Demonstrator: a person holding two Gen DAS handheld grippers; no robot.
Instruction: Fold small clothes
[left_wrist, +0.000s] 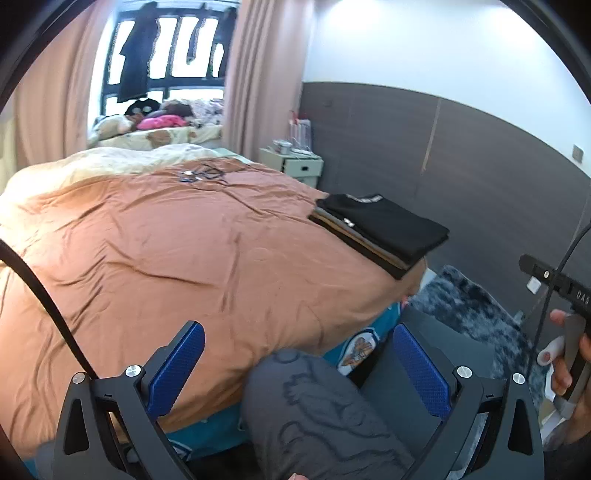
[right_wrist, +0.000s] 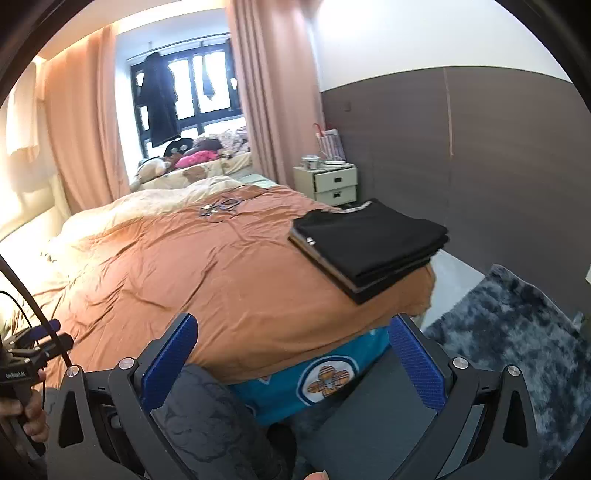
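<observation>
— Bedroom, was it? What lay on the bed (right_wrist: 207, 280)?

— An orange-brown cover, wrinkled, bare over most of its width. Near the right-hand corner sat a stack of folded clothes (right_wrist: 369, 247), black on top, its outer edge close to the side of the mattress. A small tangle of dark wire or glasses (right_wrist: 218, 207) lay far up near the pale duvet; I could not tell which.

— And the grippers?

— Both were held low at the foot of the bed, over the person's grey-trousered knee (left_wrist: 314, 413). The left gripper (left_wrist: 301, 373) had its blue pads spread wide with nothing between them. The right gripper (right_wrist: 293, 365) was the same: wide apart, empty.

— Any garment waiting to be folded?

— None that I could see within reach; only the finished pile.

— What might have gone wrong from there?

— My guess: a careless reach past the pile could have nudged it off that corner onto the dark rug (right_wrist: 517, 339), since it sat so near the edge. The trailing cables (left_wrist: 40, 295) could also have snagged on the cover.
</observation>
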